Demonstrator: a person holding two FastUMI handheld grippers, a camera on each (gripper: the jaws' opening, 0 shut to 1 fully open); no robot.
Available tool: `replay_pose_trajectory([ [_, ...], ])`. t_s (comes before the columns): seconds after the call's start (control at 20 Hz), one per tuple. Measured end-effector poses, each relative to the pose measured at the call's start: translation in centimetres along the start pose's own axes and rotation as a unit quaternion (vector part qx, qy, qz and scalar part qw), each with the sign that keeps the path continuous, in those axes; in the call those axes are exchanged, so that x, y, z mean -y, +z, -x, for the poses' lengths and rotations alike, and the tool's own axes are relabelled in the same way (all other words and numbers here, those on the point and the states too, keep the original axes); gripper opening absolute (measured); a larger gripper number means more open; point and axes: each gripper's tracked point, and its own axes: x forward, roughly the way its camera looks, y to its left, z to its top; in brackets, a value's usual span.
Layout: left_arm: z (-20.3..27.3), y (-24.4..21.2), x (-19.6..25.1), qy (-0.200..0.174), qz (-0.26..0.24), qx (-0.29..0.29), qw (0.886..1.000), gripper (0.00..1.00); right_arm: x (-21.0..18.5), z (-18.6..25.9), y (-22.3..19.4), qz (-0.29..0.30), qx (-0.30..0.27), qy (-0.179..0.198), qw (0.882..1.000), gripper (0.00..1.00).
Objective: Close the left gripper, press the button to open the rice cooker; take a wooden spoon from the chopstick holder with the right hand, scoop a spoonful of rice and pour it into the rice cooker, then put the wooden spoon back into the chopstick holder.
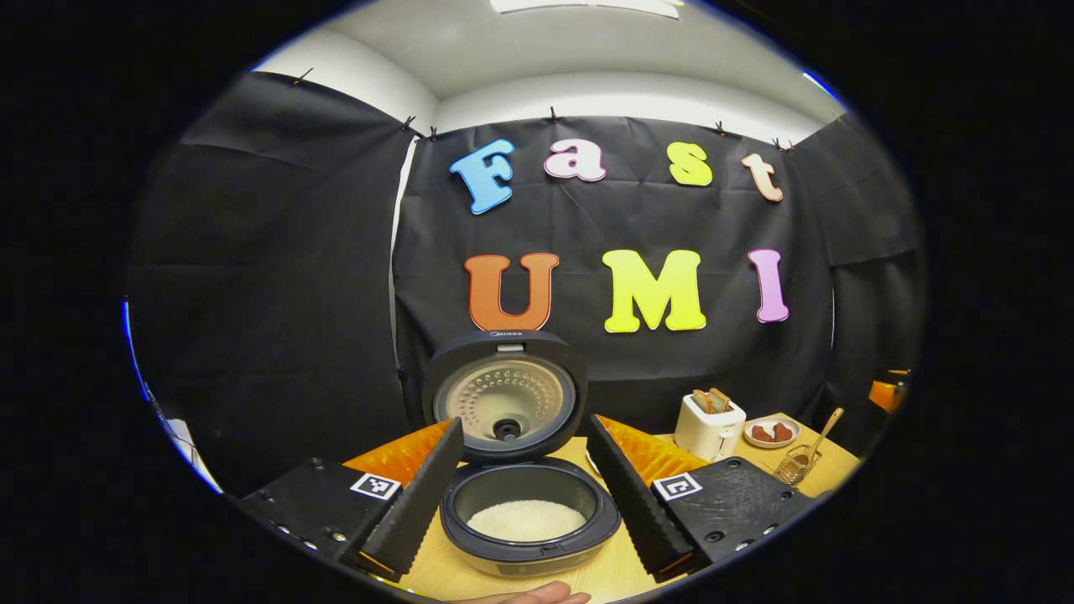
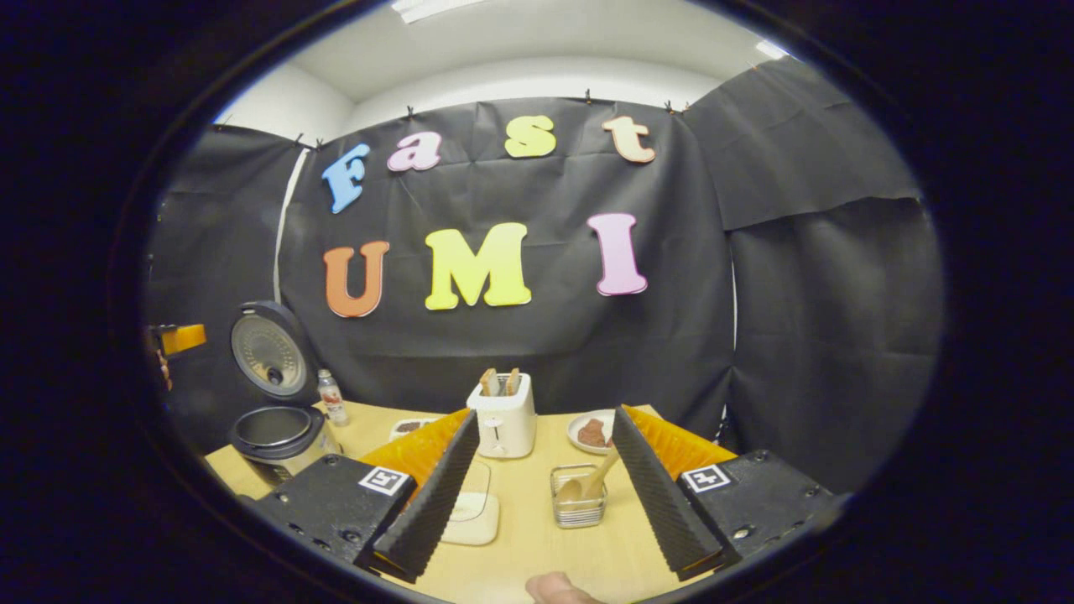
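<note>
Left gripper view shows the left hand-held gripper (image 1: 524,482) spread wide, its two fingers apart on either side of the rice cooker (image 1: 529,520), touching nothing. The cooker stands on the worktop (image 1: 621,570) with its lid (image 1: 505,394) raised upright, and white rice (image 1: 526,520) lies in the inner pot. Off to the right stand a white toaster (image 1: 709,426), a small plate (image 1: 770,432) and the wire chopstick holder (image 1: 795,466) with the wooden spoon (image 1: 822,432) leaning out of it.

In the right gripper view the right hand-held gripper (image 2: 537,486) is also wide open and empty. The chopstick holder (image 2: 577,507) sits between its fingers, nearer the right one, with the wooden spoon (image 2: 591,485) resting inside it, tilted. The toaster (image 2: 502,417) stands behind, and the open rice cooker (image 2: 273,432) is far left beside a small bottle (image 2: 332,397)
</note>
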Motion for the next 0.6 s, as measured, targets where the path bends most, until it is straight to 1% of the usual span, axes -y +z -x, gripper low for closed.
replay_pose_trajectory([
  [0.15,-2.1,1.8,-1.0,-0.001,0.009,-0.001,1.000,0.94,-0.2,1.7,0.4,0.011,0.012,-0.003,1.000,1.00],
  [0.25,-3.9,3.6,-2.0,0.006,0.003,0.008,1.000,0.94,-0.4,2.7,0.0,0.022,0.014,-0.003,1.000,1.00],
  [0.4,-6.5,5.5,-3.2,0.022,-0.003,0.009,1.000,0.94,-0.7,3.6,-0.4,0.023,0.014,0.005,1.000,1.00],
  [0.45,-7.2,6.4,-2.9,0.019,0.002,0.008,1.000,0.94,-0.5,3.7,-0.5,0.022,0.015,0.004,1.000,0.96],
  [0.5,-8.1,7.1,-2.7,0.016,0.014,0.016,1.000,0.94,-0.3,3.8,-0.5,0.023,0.017,0.000,1.000,1.00],
  [0.55,-9.2,7.6,-2.3,0.009,0.027,0.022,0.999,0.94,-0.2,4.0,-0.8,0.027,0.019,-0.002,0.999,1.00],
  [0.6,-10.4,7.6,-1.9,0.007,0.037,0.017,0.999,0.94,-0.1,4.1,-1.1,0.027,0.020,-0.005,0.999,1.00],
])
